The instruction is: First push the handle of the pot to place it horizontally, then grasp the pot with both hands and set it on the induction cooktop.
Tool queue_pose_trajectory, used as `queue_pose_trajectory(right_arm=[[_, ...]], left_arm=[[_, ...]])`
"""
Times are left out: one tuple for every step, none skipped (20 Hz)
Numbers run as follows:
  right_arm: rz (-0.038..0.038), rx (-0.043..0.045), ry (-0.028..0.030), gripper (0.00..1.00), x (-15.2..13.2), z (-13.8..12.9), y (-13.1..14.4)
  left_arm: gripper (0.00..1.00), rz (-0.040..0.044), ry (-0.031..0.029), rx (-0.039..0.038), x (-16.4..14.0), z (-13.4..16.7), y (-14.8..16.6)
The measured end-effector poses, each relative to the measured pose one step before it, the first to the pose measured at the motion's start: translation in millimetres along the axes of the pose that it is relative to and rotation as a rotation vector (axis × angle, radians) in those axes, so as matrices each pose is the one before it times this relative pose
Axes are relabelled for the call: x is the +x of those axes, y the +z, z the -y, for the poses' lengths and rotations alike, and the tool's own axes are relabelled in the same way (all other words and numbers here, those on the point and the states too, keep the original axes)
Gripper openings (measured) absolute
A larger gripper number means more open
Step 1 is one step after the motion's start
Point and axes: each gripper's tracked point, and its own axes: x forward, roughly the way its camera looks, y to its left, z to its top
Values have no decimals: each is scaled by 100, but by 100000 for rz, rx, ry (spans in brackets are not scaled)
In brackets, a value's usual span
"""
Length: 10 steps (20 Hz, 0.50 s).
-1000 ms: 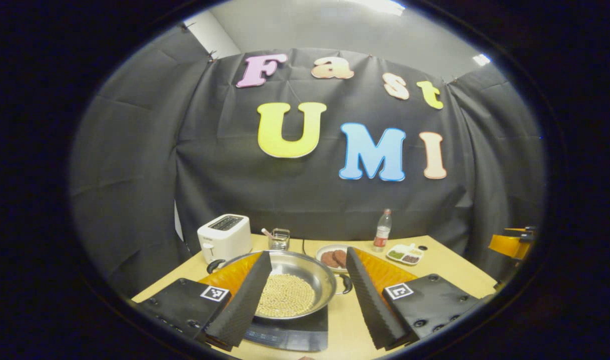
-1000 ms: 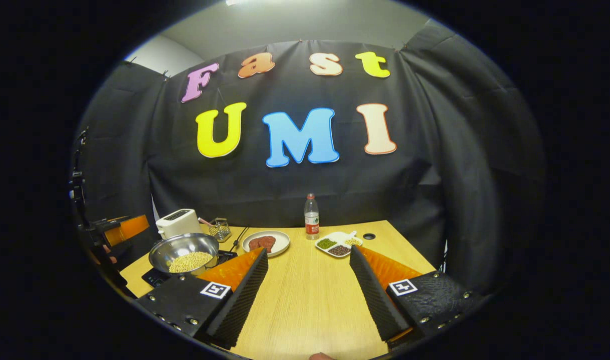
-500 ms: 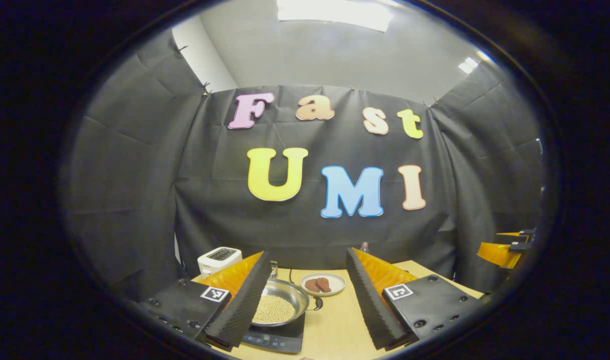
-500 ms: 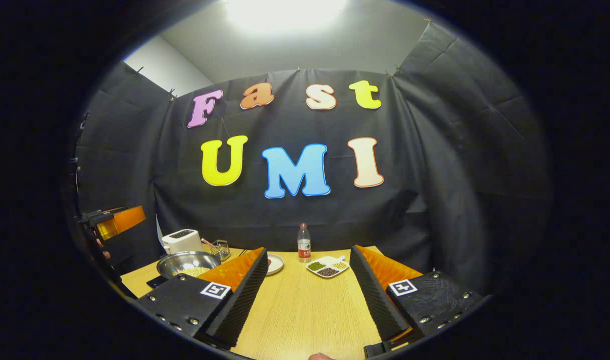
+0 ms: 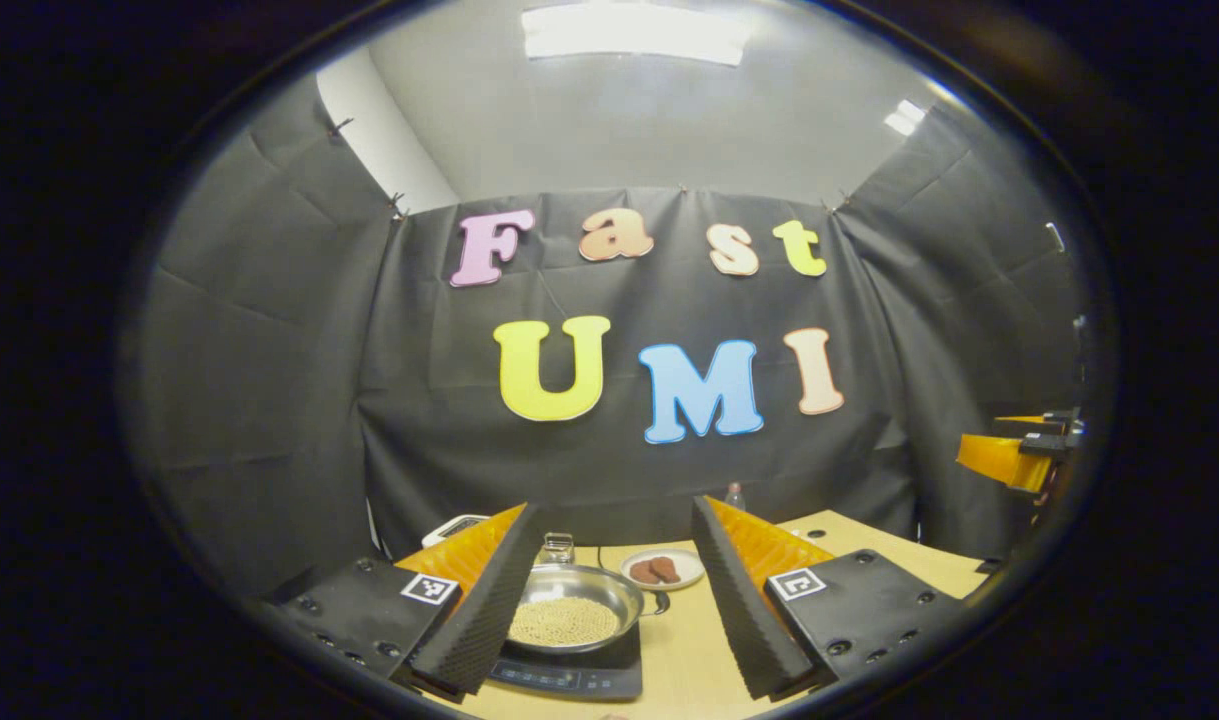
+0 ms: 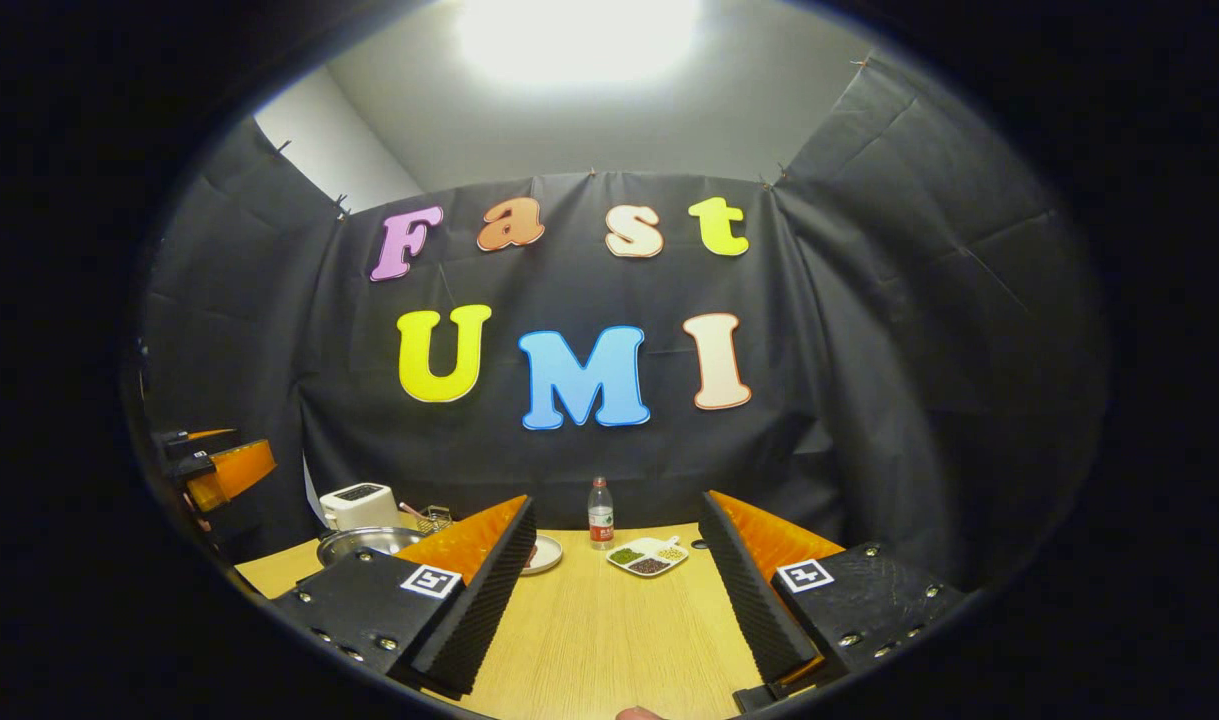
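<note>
Stainless steel is gleaming in the left gripper view, where the pot (image 5: 572, 610), carrying a bed of pale beans, is sitting on the black induction cooktop (image 5: 569, 675) at about 6 o'clock, one dark side handle (image 5: 659, 602) pointing toward 3 o'clock. The left gripper (image 5: 609, 600) is standing with its jaws spread wide and empty, framing the pot from well back and touching nothing; a plate (image 5: 661, 568) of brown patties is lying just beyond on the wooden table (image 5: 689, 650), and the other gripper is showing orange at the 3 o'clock edge. In the right gripper view, the right gripper (image 6: 614, 590) is likewise gaping, holding nothing, aiming down bare tabletop toward a bottle (image 6: 600, 513) and a divided dish (image 6: 648, 555), while the pot (image 6: 357, 543) is peeking out at 8 o'clock, well apart, beside a white toaster (image 6: 359, 505). Judging by how things lie, the placing looks done and both tools are clear; the next move seems to call only for keeping clear of the pot.
</note>
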Motion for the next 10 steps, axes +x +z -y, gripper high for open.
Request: queue_pose_trajectory(right_arm=[[-161, 55, -344, 99, -222, -187, -46], [-132, 6, -112, 99, -286, -259, -46], [-129, -235, -20, 99, -151, -216, 100], [-12, -292, 55, 99, -113, -162, -3], [85, -394, 145, 99, -148, -157, 106], [-464, -684, 48, 99, -149, -139, -95], [-76, -555, -155, 99, -112, -70, -31], [-109, -249, -116, 99, -78, -92, -15], [-131, 43, -104, 99, -117, -98, 28], [-185, 112, -182, 99, -73, -74, -14]], left_arm=[[99, 357, -358, 632, -251, -158, 128], [99, 309, -57, 320, -148, -203, 14], [97, 475, -380, -153, -91, -105, 106], [100, 126, 20, -382, -115, -165, -48], [100, 128, -141, -565, -116, -127, 43], [100, 196, -264, -358, -140, -28, -57], [100, 76, 17, -172, -176, -124, -23], [100, 126, -61, -8, -55, -160, 88], [100, 30, 25, -56, -169, -158, 102], [100, -80, -69, -212, -91, -93, -257]])
